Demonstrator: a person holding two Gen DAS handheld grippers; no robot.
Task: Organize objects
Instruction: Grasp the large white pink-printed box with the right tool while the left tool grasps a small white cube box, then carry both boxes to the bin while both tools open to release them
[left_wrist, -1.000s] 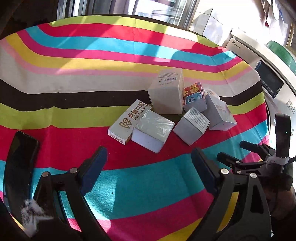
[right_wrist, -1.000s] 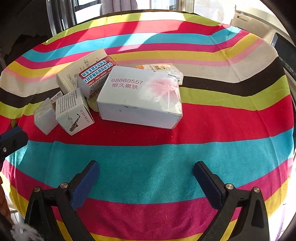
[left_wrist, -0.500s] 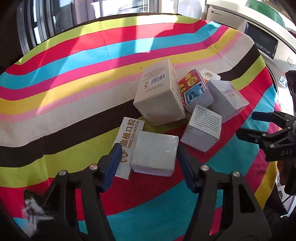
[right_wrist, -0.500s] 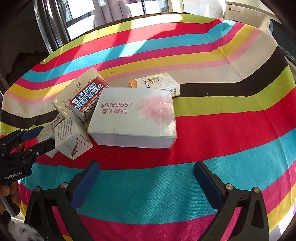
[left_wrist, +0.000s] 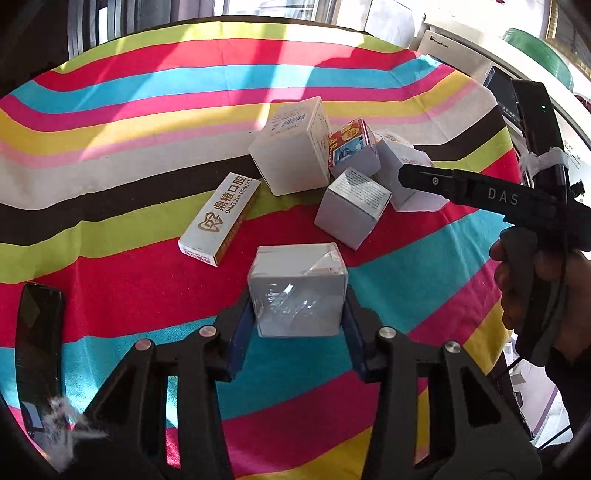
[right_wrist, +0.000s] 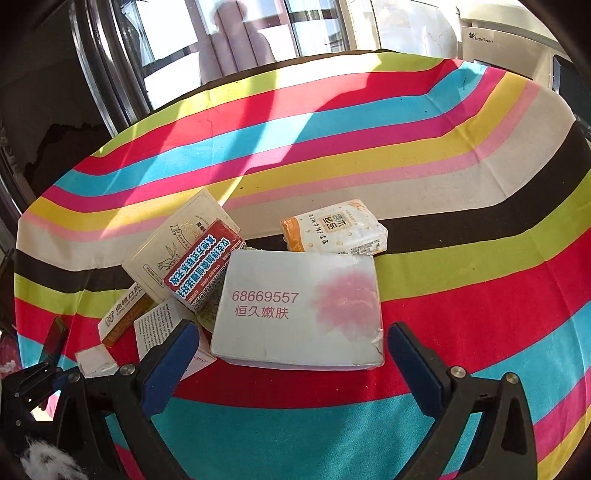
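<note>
Our left gripper (left_wrist: 297, 306) is clamped on a small plastic-wrapped white box (left_wrist: 297, 291), one blue pad pressed to each side. The box sits squarely between the fingers, its shiny near face turned toward us and its length running away from us; whether it is lifted clear of the striped cloth (left_wrist: 110, 122) or touching it we cannot tell, since its underside is hidden.

Just beyond it to the left lies a long dental box (left_wrist: 221, 218), flat, its long axis running from near left to far right. Farther off stands a pile: a tall white box (left_wrist: 291, 155) with a barcode on top, a tilted red box (left_wrist: 352, 147) leaning against it, and a grey-white box (left_wrist: 351, 206) at the near edge. Another white box (left_wrist: 406, 173) is partly covered by the right gripper's (left_wrist: 410, 173) dark finger, which reaches in from the right. At the near left edge a dark phone (left_wrist: 38, 347) lies on the cloth, cut off by the frame.

In the right wrist view, our right gripper (right_wrist: 291, 363) stands wide, its fingers flanking the near end of a flat pink-flowered box (right_wrist: 299, 306) without touching it. That box's long axis runs left to right, its printed number reading upright to us. A tissue pack (right_wrist: 334, 229) lies just behind it. The cream box (right_wrist: 177, 240) at left is half covered.
</note>
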